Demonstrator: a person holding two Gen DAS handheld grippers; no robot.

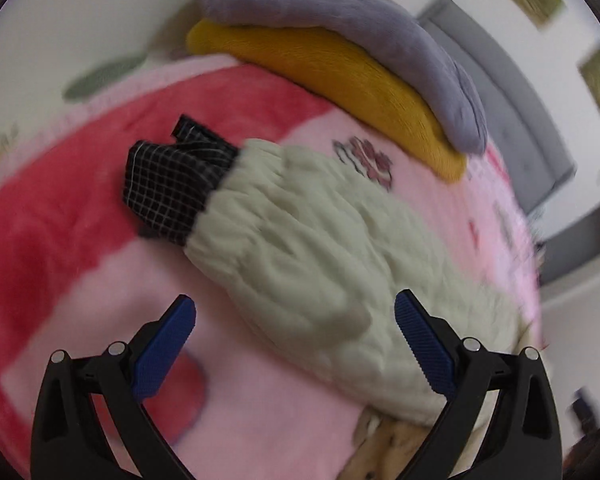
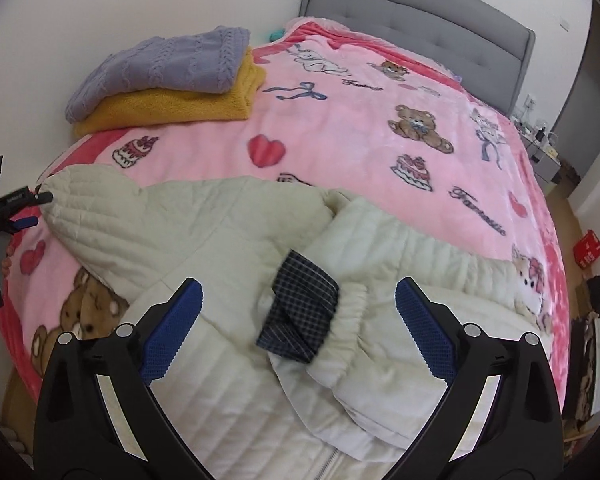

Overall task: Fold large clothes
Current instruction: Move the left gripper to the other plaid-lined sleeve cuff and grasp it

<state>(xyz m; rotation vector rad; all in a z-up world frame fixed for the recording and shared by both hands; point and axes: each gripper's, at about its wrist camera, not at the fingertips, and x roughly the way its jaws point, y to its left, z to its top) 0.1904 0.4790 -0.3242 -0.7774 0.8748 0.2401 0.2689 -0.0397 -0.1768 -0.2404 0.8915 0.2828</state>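
We see a pink blanket (image 2: pixel 340 120) covering the bed, and on it, spread across the near side, lies the cream quilted jacket (image 2: pixel 228 240), one sleeve folded over its body with a dark checked cuff (image 2: pixel 304 312) showing. Our left gripper (image 1: pixel 296 332) and right gripper (image 2: pixel 298 320) both hover over it, jaws wide apart and holding nothing.

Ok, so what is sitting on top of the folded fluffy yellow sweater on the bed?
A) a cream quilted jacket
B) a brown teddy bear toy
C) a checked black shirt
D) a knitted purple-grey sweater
D: the knitted purple-grey sweater lies folded on the fluffy yellow sweater near the edge of the pink blanket, while the cream quilted jacket is spread out separately.
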